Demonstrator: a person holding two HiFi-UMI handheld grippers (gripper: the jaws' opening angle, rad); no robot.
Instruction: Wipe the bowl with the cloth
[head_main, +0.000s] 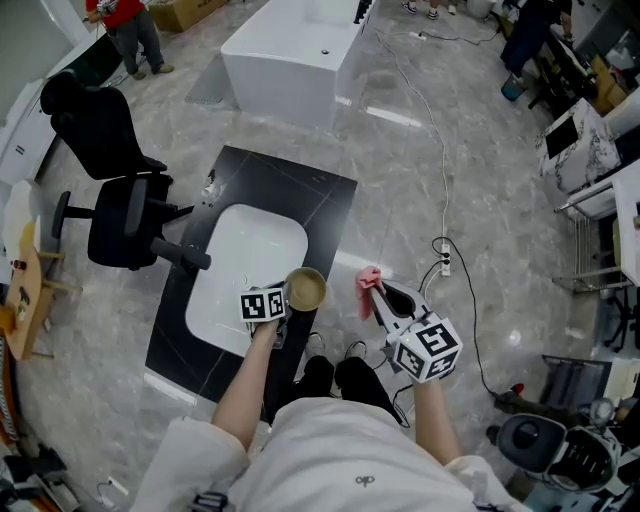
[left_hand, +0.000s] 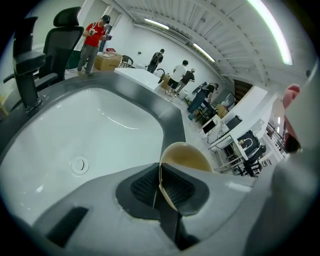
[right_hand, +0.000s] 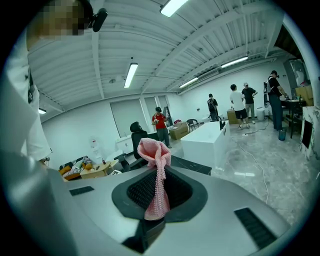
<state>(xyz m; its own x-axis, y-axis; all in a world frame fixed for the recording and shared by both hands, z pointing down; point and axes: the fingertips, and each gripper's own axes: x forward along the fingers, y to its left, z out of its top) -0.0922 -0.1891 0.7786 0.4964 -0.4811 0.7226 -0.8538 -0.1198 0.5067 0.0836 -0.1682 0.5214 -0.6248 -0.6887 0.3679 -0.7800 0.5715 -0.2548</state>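
In the head view, the left gripper (head_main: 286, 300) held the bowl (head_main: 306, 289) over the sink's (head_main: 238, 262) near edge. The right gripper (head_main: 380, 297) held the cloth (head_main: 369, 280) just beside it. In the left gripper view, the jaws pinched the thin rim, which was probably stiff and slippery. In the right gripper view, the jaws clamped the cloth, which looked soft and light, at mid-length.

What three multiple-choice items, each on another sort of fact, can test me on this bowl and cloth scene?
1. The right gripper is: A open; B shut on the cloth; C shut on the bowl.
2. The cloth is: A blue; B pink; C green.
3. The bowl is: A in the left gripper; B in the right gripper; C in neither.
Answers: 1 B, its jaws pinch the cloth; 2 B, it shows pink; 3 A, the left jaws clamp its rim.
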